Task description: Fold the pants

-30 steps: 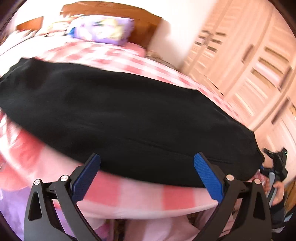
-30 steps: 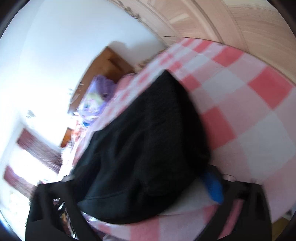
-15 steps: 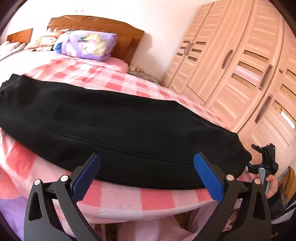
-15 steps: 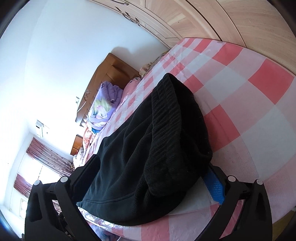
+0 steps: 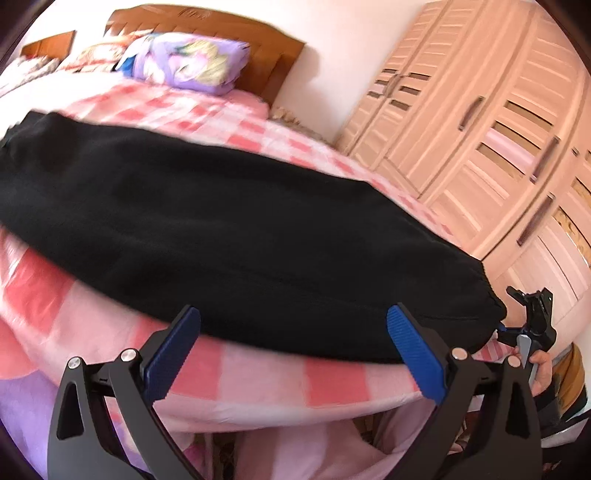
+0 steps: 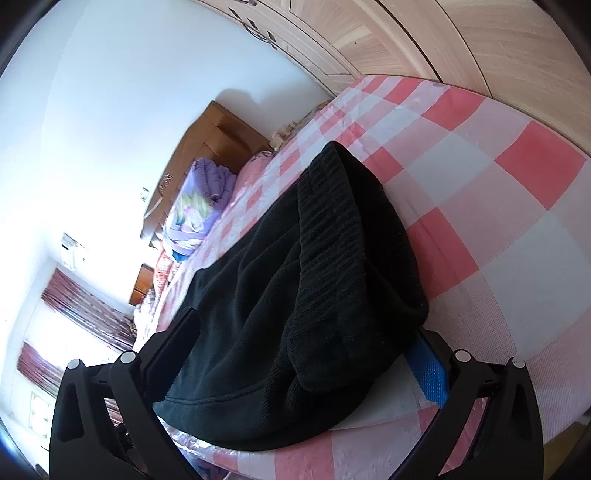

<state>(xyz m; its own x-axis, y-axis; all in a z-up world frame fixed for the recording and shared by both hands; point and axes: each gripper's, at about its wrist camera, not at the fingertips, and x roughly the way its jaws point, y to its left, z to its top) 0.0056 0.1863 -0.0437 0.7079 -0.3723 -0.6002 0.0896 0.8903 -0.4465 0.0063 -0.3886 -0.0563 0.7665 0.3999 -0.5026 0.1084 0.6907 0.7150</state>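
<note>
Black pants (image 5: 240, 221) lie stretched across the pink checked bed (image 5: 258, 373), close to its front edge. My left gripper (image 5: 295, 317) stands open at that edge, its blue pads (image 5: 173, 354) on either side of the pants' near hem, not touching it. In the right wrist view the ribbed end of the pants (image 6: 332, 258) lies bunched between the wide-apart fingers of my right gripper (image 6: 306, 332), which is open around it. The left finger is partly hidden by cloth. The right gripper (image 5: 532, 325) also shows at the pants' right end, held by a hand.
A purple pillow (image 5: 188, 62) and a wooden headboard (image 5: 207, 22) are at the far end of the bed. Pale wooden wardrobe doors (image 5: 480, 122) stand along the right side. Pink bedding (image 5: 314, 443) hangs below the front edge.
The left wrist view has tilted slightly and blurred, with the pants still lying in place. The right gripper has stayed around the ribbed end of the pants.
</note>
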